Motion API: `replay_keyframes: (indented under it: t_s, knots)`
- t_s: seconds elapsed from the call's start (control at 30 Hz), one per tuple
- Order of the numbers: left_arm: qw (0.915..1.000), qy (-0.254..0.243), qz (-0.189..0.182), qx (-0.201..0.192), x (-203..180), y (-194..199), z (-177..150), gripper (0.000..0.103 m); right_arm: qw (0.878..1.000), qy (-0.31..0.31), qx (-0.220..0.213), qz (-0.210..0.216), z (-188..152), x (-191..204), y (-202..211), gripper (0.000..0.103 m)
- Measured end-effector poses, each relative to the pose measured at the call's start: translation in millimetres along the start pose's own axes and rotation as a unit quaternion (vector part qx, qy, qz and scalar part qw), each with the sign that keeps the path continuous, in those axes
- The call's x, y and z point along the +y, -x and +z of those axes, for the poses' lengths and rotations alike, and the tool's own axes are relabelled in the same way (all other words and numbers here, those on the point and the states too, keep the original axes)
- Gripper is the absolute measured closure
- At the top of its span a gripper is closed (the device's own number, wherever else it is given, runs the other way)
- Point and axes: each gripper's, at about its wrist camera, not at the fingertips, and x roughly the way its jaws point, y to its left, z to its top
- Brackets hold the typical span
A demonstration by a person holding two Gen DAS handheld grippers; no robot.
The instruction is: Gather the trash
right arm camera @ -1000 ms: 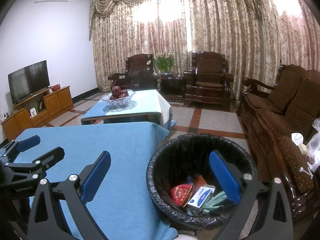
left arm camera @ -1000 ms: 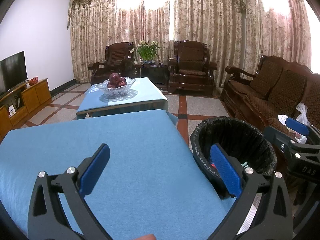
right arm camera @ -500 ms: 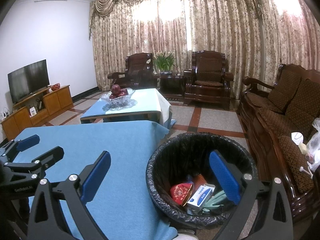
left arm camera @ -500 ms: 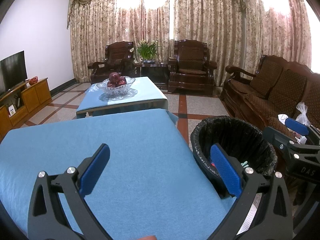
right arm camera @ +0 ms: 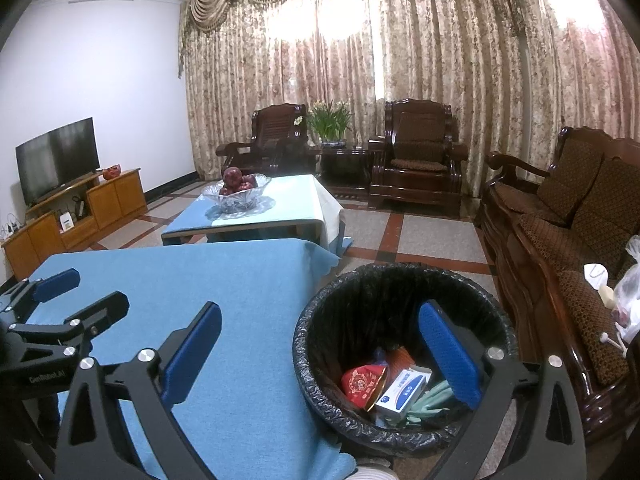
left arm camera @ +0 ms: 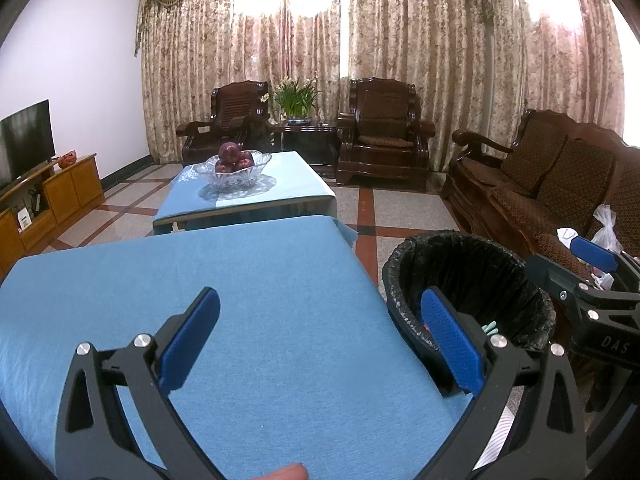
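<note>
Far left: TV (right arm camera: 58, 158) on a wood cabinet (right arm camera: 76, 220), not task related. Left tongs (left arm camera: 320, 344) hang over the blue-covered bench (left arm camera: 240, 300), jaws spread wide, nothing between them. No loose trash shows on that cloth in either view. Beyond it, a 2nd table with a glass fruit bowl (left arm camera: 234, 170), fruit, not trash.

Moving right: bin (right arm camera: 400, 344) with black liner stands on the floor just beside the bench's right edge, mouth pointing up. Right tongs (right arm camera: 320, 352) are also spread and hold nothing, with the right finger over the bin mouth and the left finger over the cloth.

The task's things lie inside the bin at the bottom: red packet (right arm camera: 364, 384), white-blue box (right arm camera: 402, 394) with its long axis running from near-left to far-right, flat face tilted up, and something pale green (right arm camera: 434, 394) beside it, too crumpled to name.

Far right: sofa (right arm camera: 560, 240) holds a clear plastic bag (right arm camera: 628, 292) and some white bits; whether those are trash I cannot tell. If they are, they lie right of the bin and the right tongs are nearer.

Judgement: bench looks done, task near the end unless the sofa items count.
</note>
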Motion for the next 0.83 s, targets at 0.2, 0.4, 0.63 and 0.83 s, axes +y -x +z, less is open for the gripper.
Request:
replay_keyframes:
  t_s: [0.2,0.4,0.63,0.83]
  knots:
    - [1.0000,0.000,0.000,0.000,-0.1,0.2,0.5,0.005,1.000,0.000,0.000,0.000,0.4,0.3,0.0,0.006]
    - [1.0000,0.004,-0.002,0.002,2.1,-0.5,-0.4,0.005,1.000,0.000,0.002,0.000,-0.4,-0.5,0.0,0.006]
    - [1.0000,0.003,-0.001,0.004,2.4,0.9,-6.0,0.005,1.000,0.000,0.003,-0.001,-3.0,-1.9,-0.2,0.006]
    - [1.0000,0.003,-0.001,0.005,2.5,0.3,-5.9,0.005,1.000,0.000,0.004,-0.001,-3.1,-2.8,0.9,0.006]
